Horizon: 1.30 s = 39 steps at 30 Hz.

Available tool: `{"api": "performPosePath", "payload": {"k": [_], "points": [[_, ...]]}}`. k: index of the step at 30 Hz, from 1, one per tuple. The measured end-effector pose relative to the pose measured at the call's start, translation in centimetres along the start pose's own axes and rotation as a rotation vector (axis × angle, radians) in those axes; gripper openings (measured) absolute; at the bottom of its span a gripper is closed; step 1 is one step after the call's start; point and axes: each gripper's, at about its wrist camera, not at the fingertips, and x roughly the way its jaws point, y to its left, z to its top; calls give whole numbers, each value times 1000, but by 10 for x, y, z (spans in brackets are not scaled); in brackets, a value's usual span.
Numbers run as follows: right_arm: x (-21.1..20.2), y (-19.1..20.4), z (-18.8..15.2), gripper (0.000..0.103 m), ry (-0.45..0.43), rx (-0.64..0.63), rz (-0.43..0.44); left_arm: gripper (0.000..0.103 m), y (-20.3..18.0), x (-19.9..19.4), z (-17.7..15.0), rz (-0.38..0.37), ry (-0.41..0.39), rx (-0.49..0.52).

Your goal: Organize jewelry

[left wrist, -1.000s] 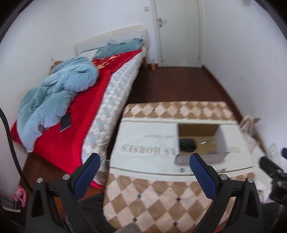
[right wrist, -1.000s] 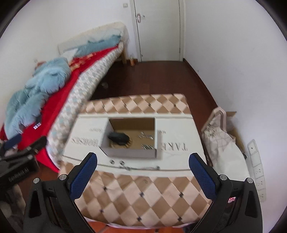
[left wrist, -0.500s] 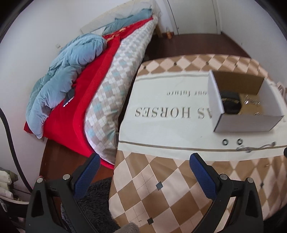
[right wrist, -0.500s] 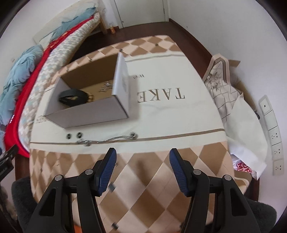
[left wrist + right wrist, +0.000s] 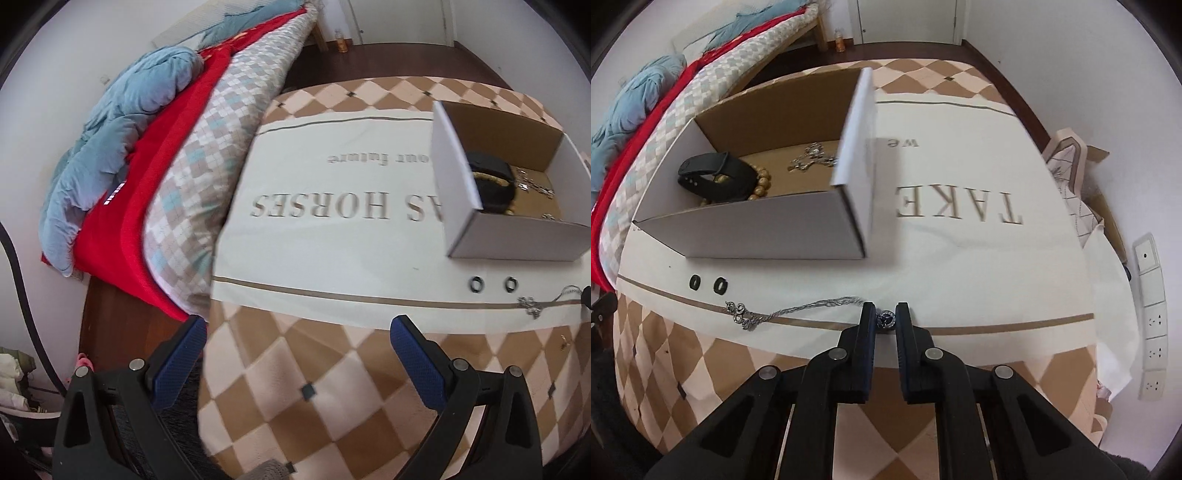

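Note:
A silver chain necklace [image 5: 798, 309] lies on the table's white cloth in front of a white cardboard box [image 5: 764, 225]. My right gripper [image 5: 885, 318] is down on the cloth, its jaws nearly closed around the ring pendant [image 5: 887, 318] at the chain's right end. Two small black rings [image 5: 707, 283] lie left of the chain. The box holds a black wristband [image 5: 713, 176], a bead bracelet [image 5: 761, 184] and a silver chain [image 5: 812, 158]. My left gripper [image 5: 295, 345] is open and empty above the table's near left corner; the box [image 5: 509, 236], rings [image 5: 493, 284] and chain [image 5: 535, 303] show at its right.
The table [image 5: 295, 369] has a checked cloth. A bed with a red cover and blue duvet [image 5: 122, 122] stands close on the left. A paper bag [image 5: 1075, 177] and wall sockets [image 5: 1154, 321] are to the right. A closed door is at the back.
Both grippers have dropped forward toward the table. My right gripper has narrowed from wide open to almost closed around the pendant. My left gripper stays open.

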Motion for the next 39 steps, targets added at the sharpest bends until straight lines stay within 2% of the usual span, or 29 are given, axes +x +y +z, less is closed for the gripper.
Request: {"api": "performPosePath", "payload": {"k": [3,9,14,17,19,21,22,23,24,28,30,32,39], "points": [[-9,-25,-3,11,-5,47,-14,101,-18,-7,-3,-60,-4,25],[-15,-83,-9,11,16,165,-37,101,-87,-33,-14,-261,-28,125],[-19,-107,-18,11,15,208,-40,100,-146,-41,-27,-352,8,214],[-23,-114,-22,11,6,227,-32,98,-164,-43,-32,-383,17,229],[-25,-118,-24,11,4,234,-28,89,-172,-44,-34,-386,15,239],[-28,-118,-27,11,0,237,-28,71,-178,-41,-34,-391,28,247],[-28,-119,-28,11,-1,240,-26,69,-181,-40,-35,-392,35,251],[-29,-119,-28,11,-3,242,-26,60,-183,-39,-35,-394,40,253],[-29,-120,-28,11,-4,244,-25,46,-185,-38,-35,-392,43,256],[-30,-120,-29,11,-7,246,-23,30,-187,-37,-33,-407,39,256],[-31,-120,-28,11,-9,245,-20,9,-188,-37,-32,-416,37,258],[-32,-119,-28,11,-13,244,-20,6,-189,-38,-34,-418,34,264],[-45,-113,-23,11,-40,231,-2,6,-180,-44,-35,-424,10,260]]}}
